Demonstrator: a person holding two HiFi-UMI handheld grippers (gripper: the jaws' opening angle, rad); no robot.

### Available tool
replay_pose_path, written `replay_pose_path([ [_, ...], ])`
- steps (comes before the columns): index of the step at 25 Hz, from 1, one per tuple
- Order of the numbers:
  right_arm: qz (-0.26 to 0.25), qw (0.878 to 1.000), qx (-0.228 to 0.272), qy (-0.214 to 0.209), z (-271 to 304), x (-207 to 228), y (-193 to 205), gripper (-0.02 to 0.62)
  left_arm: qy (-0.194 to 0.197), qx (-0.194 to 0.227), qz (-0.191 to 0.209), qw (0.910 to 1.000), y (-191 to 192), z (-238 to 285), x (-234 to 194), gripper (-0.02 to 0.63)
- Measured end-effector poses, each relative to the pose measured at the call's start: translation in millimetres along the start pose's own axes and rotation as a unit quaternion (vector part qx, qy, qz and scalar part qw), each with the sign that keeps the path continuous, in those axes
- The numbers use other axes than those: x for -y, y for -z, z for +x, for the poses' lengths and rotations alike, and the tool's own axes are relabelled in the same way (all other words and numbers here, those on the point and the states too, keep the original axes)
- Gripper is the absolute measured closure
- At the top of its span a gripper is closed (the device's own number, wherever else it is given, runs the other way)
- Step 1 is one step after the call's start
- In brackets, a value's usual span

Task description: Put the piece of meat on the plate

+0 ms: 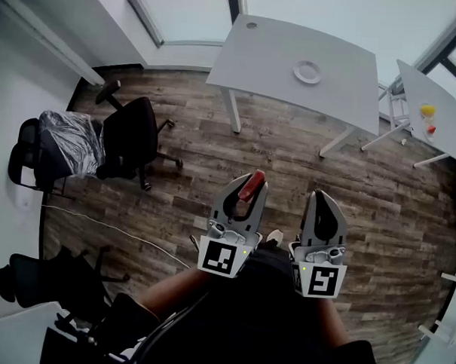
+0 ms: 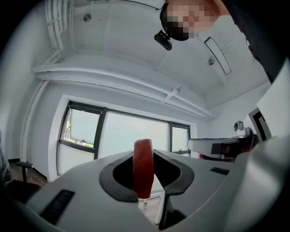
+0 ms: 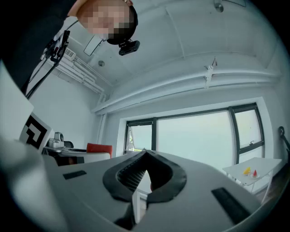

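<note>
The piece of meat [image 1: 251, 186] is a red slab that stands upright between the jaws of my left gripper [image 1: 249, 192]. In the left gripper view the meat [image 2: 143, 167] fills the gap of the left gripper [image 2: 144, 158], whose pads press on both its sides. My right gripper [image 1: 322, 201] is held level beside it over the wooden floor, shut with nothing in it; its jaws [image 3: 145, 158] meet in the right gripper view. A white plate [image 1: 307, 71] lies on the grey table [image 1: 271, 55] farther ahead, well apart from both grippers.
A second white table [image 1: 442, 123] at the right carries small yellow and red items [image 1: 427, 111]. Black office chairs [image 1: 128, 139] stand at the left, and a cable [image 1: 113, 229] runs across the floor. Windows line the far wall.
</note>
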State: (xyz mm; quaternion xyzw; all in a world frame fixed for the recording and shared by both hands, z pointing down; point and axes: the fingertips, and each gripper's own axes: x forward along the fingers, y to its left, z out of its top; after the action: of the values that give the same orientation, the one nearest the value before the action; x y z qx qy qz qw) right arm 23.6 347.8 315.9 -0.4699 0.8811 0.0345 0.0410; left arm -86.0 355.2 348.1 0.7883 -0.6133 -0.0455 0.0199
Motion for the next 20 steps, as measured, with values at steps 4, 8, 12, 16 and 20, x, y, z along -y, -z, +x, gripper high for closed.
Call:
replay_pose_path([
  [4, 0.000, 1.000, 0.007, -0.002, 1.3, -0.1, -1.4, 0.592, 0.001, 0.005, 0.002, 1.0000, -1.3, 2.5, -2.0, 0.512],
  [8, 0.023, 1.000, 0.002, -0.003, -3.7, 0.9, 3.5, 0.592, 0.001, 0.004, 0.002, 1.0000, -0.7, -1.3, 0.4, 0.511],
  [12, 0.032, 0.999, 0.017, -0.028, -10.0, 3.8, 0.3, 0.592, 0.001, 0.005, 0.015, 0.9999, 1.1, 2.4, 8.2, 0.512],
  [16, 0.014, 0.998, 0.031, -0.046, -17.7, 3.9, -5.7, 0.592, -0.004, 0.007, 0.009, 0.9999, 3.6, 4.0, 17.2, 0.512],
  [20, 0.026, 0.999, 0.027, -0.031, -22.6, 22.9, -3.8, 0.592, -0.008, 0.005, 0.009, 0.9999, 6.2, 9.4, 29.3, 0.512],
])
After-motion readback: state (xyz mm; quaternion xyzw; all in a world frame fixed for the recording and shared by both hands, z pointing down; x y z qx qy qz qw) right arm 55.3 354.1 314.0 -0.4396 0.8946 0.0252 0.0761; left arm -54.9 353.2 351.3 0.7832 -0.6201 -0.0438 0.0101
